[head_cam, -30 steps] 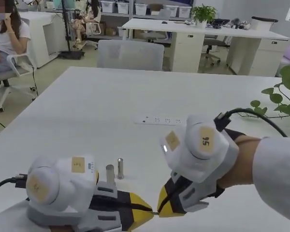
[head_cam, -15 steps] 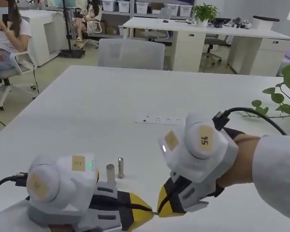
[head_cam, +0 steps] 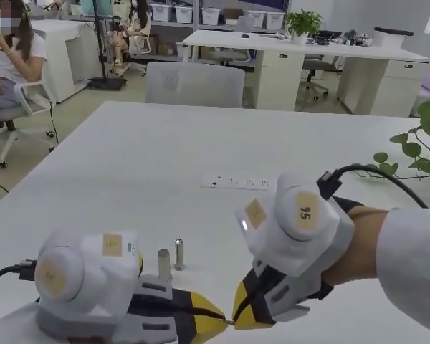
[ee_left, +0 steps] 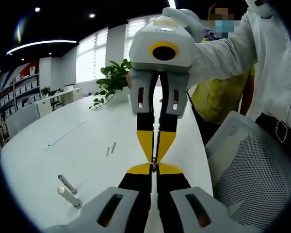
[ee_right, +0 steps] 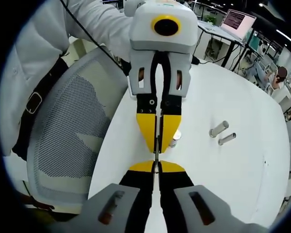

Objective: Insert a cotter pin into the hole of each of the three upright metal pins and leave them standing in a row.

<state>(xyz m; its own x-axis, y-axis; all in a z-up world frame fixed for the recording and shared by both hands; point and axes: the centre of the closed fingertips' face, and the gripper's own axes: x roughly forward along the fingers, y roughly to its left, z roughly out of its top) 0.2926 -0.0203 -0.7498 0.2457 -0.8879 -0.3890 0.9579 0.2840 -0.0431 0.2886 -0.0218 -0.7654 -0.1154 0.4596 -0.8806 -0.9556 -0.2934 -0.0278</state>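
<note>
The cotter pin (head_cam: 228, 321), a thin sliver at the bench's (head_cam: 129, 165) near edge, bridges the left gripper (ee_right: 156, 147) and right gripper (ee_left: 154, 156), both clamped tip to tip. Two upright metal pins (head_cam: 164, 264) stand just beside. Recommend one gripper releases before alignment with the hole.
</note>
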